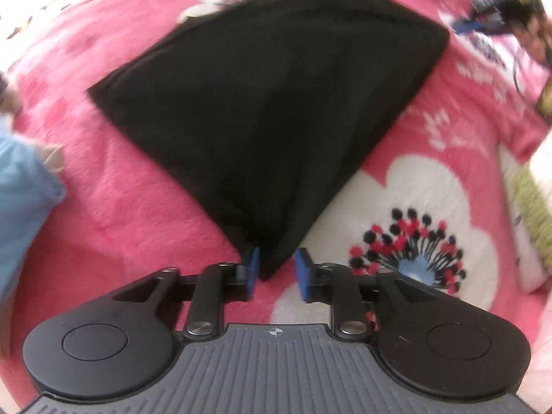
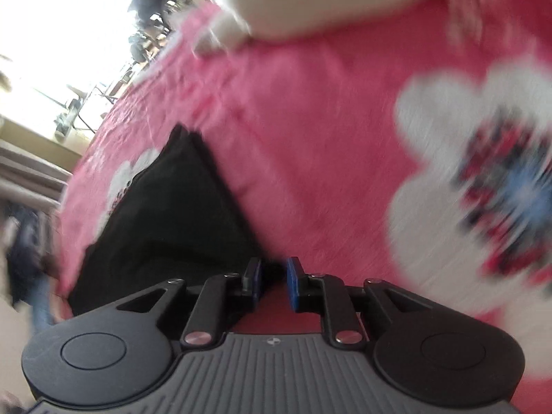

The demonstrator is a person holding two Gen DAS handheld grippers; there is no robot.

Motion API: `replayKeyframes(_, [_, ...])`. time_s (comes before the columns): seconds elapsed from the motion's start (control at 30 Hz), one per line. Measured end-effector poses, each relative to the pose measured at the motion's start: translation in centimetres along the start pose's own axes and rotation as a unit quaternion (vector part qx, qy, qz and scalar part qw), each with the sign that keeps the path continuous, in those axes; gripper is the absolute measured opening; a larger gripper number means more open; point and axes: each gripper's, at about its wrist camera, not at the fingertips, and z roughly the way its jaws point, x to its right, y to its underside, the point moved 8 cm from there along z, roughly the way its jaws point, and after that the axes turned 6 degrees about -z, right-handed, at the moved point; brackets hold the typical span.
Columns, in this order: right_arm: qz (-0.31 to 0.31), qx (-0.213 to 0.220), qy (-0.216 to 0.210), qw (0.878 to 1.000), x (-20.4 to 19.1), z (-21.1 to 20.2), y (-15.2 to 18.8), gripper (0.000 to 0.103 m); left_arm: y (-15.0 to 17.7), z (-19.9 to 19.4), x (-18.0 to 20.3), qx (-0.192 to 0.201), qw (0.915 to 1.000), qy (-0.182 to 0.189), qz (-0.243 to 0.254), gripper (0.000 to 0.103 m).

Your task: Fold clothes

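A black garment (image 1: 269, 110) lies folded flat on a pink flowered blanket (image 1: 114, 214). Its near corner comes to a point between the blue pads of my left gripper (image 1: 276, 269), which stands open; the cloth brushes the left pad (image 1: 253, 265). In the right wrist view, which is blurred by motion, the same black garment (image 2: 165, 224) lies to the left. One of its corners reaches the tips of my right gripper (image 2: 274, 272), which is open by a narrow gap. The right gripper (image 1: 476, 24) also shows as a blur at the garment's far right corner.
A light blue cloth (image 1: 20, 200) lies at the left edge, with fingers (image 1: 51, 155) beside it. A yellow-green fabric (image 1: 531, 200) sits at the right edge. A cream pillow (image 2: 310, 0) rests at the blanket's far end. White flower patches (image 1: 421, 214) mark the blanket.
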Motion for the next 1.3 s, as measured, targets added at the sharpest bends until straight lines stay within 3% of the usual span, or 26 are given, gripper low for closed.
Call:
replayKeyframes(0.1, [-0.087,0.048,0.026,0.995,-1.4,-2.1,-1.0,0.018,-1.1,-0.8,-1.7,0.007,0.9992,-0.003,-0.041,0.032])
replayKeyframes(0.17, [-0.162,0.057,0.015,0.985,-4.4,-1.0,-1.1,0.018,-2.2,-0.2,-2.2,0.013,0.9978,-0.007,-0.065,0.032])
replayKeyframes(0.23, [-0.212,0.053,0.035,0.975,-5.6,0.6,0.1,0.018,-3.0,0.6,-1.9,0.02,0.997,-0.006,-0.075,0.034])
replayKeyframes(0.43, [-0.348,0.04,0.101,0.931,-8.6,5.3,3.9,0.013,-3.5,3.9,0.3,0.014,0.9981,-0.033,-0.051,0.042])
replayKeyframes(0.5, [-0.339,0.069,0.144,0.927,-7.7,4.6,3.2,0.01,-3.2,4.3,0.6,0.018,0.9977,-0.047,-0.044,0.044])
replayKeyframes(0.57, [-0.323,0.101,0.189,0.922,-6.7,3.6,2.5,0.014,-3.1,4.3,0.4,0.022,0.9974,-0.047,-0.049,0.045])
replayKeyframes(0.63, [-0.307,0.13,0.202,0.921,-7.1,3.2,1.6,0.014,-3.1,4.3,0.2,0.024,0.997,-0.046,-0.057,0.046])
replayKeyframes(0.7, [-0.286,0.15,0.174,0.93,-8.2,2.7,0.9,0.014,-3.1,4.3,0.2,0.024,0.9963,-0.045,-0.069,0.046])
replayKeyframes(0.83, [-0.296,0.156,0.11,0.936,-11.5,3.9,0.7,0.014,-3.1,4.3,0.0,0.022,0.9952,-0.052,-0.08,0.05])
replayKeyframes(1.0, [-0.29,0.116,0.11,0.944,-10.8,7.7,-0.2,0.013,-3.1,4.2,0.1,0.026,0.9933,-0.061,-0.094,0.052])
replayKeyframes(1.1, [-0.212,0.109,0.108,0.965,-8.4,8.0,-1.8,0.005,-3.0,4.1,0.3,0.028,0.9933,-0.063,-0.093,0.052])
replayKeyframes(1.13, [-0.185,0.111,0.102,0.971,-8.0,7.6,-2.2,0.008,-3.1,4.1,0.4,0.028,0.9934,-0.063,-0.091,0.052])
replayKeyframes(1.3, [-0.195,0.121,0.055,0.972,-10.2,7.1,-3.0,0.009,-3.3,4.4,0.5,0.03,0.994,-0.064,-0.084,0.052])
